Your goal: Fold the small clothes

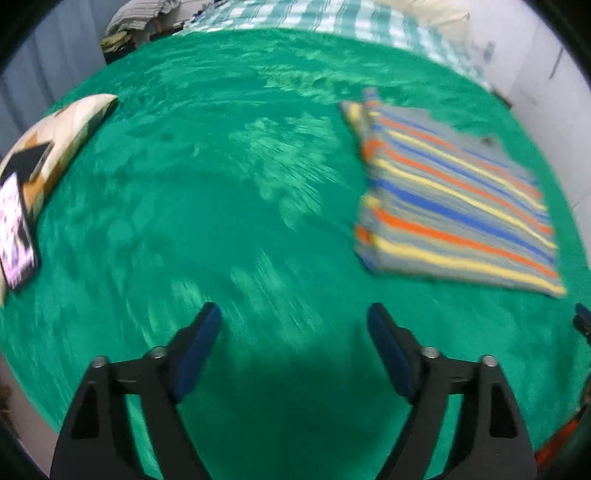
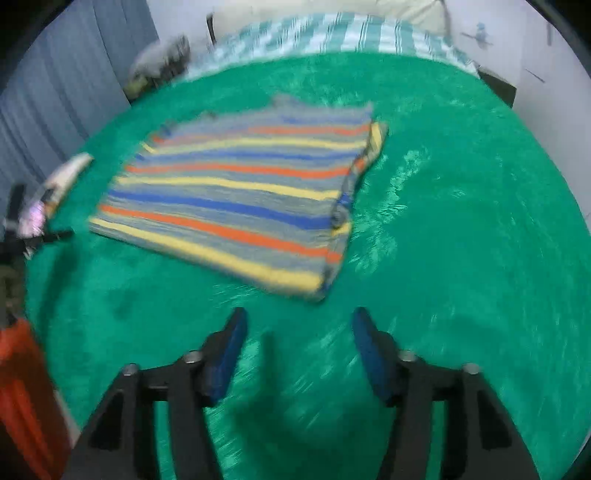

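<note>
Striped garment (image 2: 236,195): one, folded into a flat, roughly square pad of knit cloth, grey with orange, yellow and blue bands; I see it at 11 o'clock from my right gripper, at 2 o'clock in the left view, lying on the blanket.
Phone (image 1: 14,236): one, screen lit, at 9 o'clock in my left view; nothing readable.
Pillow (image 1: 62,136): one, cream and tan patches, under the phone.
Green blanket (image 1: 221,184): one, plush, shiny nap.
Left gripper (image 1: 293,317): jaws spread wide, blue pads, nothing between them.
Right gripper (image 2: 299,321): jaws well apart, empty, just short of the garment's near edge.
Checked sheet (image 2: 332,33): teal and white, 12 o'clock.
</note>
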### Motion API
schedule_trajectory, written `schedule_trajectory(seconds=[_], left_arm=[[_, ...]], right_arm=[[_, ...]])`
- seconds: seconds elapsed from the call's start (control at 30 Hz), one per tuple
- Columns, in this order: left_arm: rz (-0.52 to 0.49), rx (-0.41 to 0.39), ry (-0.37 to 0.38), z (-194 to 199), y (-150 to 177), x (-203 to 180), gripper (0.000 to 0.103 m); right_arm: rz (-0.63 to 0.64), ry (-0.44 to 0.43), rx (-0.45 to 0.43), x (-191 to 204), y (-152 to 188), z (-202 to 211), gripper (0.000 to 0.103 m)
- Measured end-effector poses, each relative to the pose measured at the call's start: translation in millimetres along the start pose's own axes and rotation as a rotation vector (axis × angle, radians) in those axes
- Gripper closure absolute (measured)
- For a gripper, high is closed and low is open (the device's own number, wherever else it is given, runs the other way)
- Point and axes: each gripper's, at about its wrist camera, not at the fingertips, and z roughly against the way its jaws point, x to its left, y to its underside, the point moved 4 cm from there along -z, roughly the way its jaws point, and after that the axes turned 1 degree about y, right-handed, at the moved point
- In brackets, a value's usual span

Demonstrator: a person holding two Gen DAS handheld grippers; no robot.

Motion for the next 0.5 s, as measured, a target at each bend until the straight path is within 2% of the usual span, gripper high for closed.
schedule_trajectory(seconds=[0.03, 0.13, 0.23, 0.4, 0.5], left_arm=[[-0.011, -0.018, 0.009, 4, 10, -11, 0.014], [-0.050, -0.060, 0.006, 10, 42, -37, 0.009], [-0.091, -0.040, 0.008, -3, 61, -61, 0.009], [-0.193, -0.099, -0.066, -17, 85, -80, 0.001], [-0.197, -0.121, -0.053, -19, 89, -77, 0.001]], right_arm=[[-0.013, -0.006, -0.028, 5, 12, 9, 0.023], [-0.024, 0.036, -0.063, 18, 43, 20, 0.022], [-0.028, 0.087, -0.058, 30, 69, 19, 0.022], [-0.018, 0.145, -0.046, 29, 81, 4, 0.019], [0.004, 0.166, -0.023, 29, 91, -10, 0.013]])
